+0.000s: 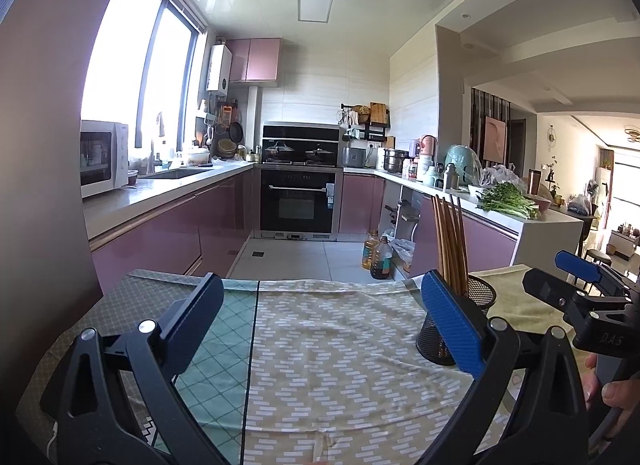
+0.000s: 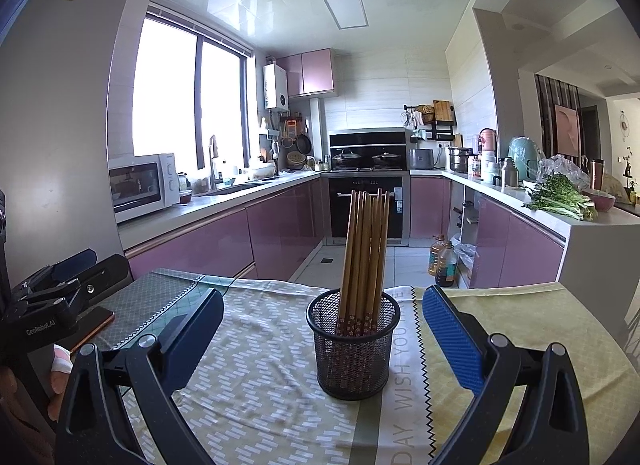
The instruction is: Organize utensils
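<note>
Wooden chopsticks stand in a mesh cup between the wide-open, empty right claw.

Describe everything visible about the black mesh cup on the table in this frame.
The mesh cup is a round, black, wire-mesh holder with a solid rim, standing upright on the patterned tablecloth. It holds a bundle of brown chopsticks, flower-patterned ends down, leaning against its rim. It sits centred ahead of the open right gripper, untouched by it. In the left wrist view it stands behind the left gripper's blue finger.
</note>
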{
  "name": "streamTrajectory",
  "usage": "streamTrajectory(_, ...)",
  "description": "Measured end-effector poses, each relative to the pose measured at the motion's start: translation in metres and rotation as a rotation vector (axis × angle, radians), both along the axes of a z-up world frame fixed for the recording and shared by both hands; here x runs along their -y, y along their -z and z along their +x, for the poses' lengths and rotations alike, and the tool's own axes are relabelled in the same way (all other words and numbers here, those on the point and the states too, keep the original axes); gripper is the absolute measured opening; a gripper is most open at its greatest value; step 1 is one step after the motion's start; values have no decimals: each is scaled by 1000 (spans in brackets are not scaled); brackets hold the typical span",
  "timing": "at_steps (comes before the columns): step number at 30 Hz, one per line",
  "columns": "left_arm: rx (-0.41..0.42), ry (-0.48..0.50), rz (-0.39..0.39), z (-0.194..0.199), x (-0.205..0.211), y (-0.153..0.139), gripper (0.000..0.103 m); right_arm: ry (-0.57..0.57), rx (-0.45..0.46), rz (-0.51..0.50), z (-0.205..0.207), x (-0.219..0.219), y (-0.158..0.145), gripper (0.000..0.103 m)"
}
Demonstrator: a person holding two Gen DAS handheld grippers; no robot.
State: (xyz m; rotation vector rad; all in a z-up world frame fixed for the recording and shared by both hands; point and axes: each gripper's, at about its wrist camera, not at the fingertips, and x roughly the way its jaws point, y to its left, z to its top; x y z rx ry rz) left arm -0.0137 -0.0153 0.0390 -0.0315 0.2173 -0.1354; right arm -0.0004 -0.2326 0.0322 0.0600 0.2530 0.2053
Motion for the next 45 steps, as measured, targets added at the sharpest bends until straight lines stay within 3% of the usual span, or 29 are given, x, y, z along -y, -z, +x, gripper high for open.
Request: streamTrajectory(45, 6, -1, 1, -1, 7, 0, 97, 19, -24, 19, 4, 0, 4, 96)
